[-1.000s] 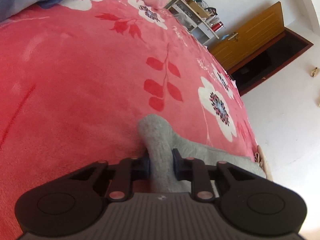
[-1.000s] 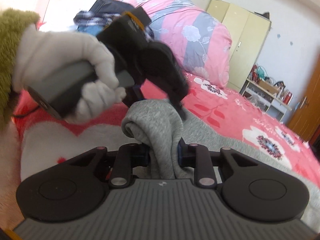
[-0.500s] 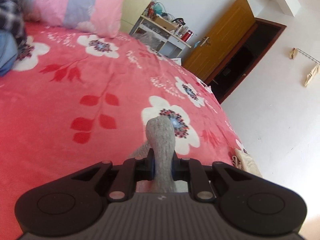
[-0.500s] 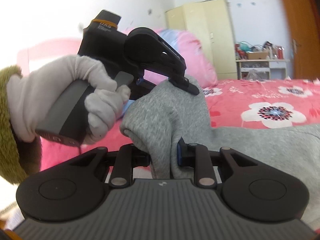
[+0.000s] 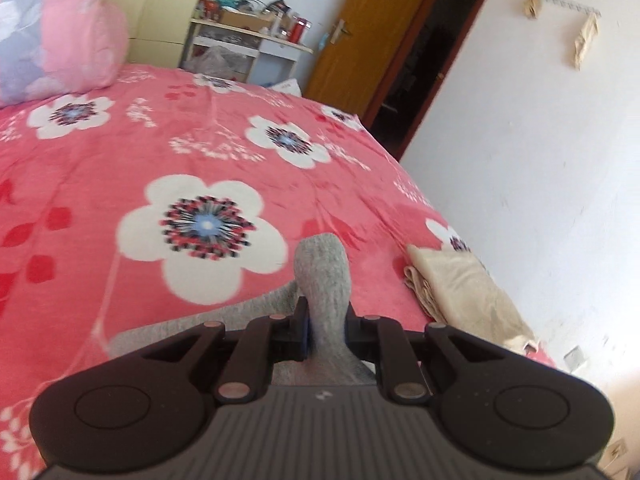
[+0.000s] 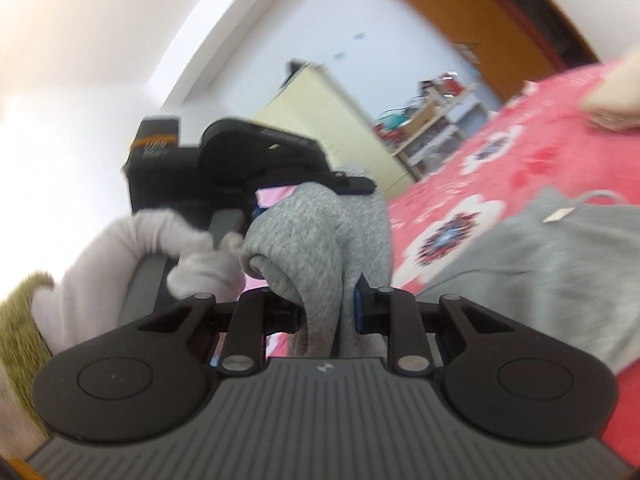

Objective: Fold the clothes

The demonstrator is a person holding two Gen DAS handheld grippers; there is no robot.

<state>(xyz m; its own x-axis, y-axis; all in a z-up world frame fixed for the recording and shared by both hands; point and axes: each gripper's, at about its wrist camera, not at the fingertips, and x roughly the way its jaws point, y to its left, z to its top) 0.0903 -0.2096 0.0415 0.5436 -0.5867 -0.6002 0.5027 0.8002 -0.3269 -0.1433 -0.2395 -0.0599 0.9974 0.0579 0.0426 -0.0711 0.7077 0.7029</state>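
While both tools hold cloth, fold not complete. Left gripper (image 5: 325, 330): jaws clamped on a bunched edge of the grey garment (image 5: 322, 276), rest trailing below onto the floral bedspread (image 5: 200, 152); beige folded cloth (image 5: 456, 284) ahead-right of it. Right gripper (image 6: 328, 312): jaws clamped on a second bunch, raised just beside the left tool; body spread ahead-right. Remaining: lay edge over, flatten. Small tag (image 6: 558, 213) on garment, orange-striped print on left tool: unreadable.
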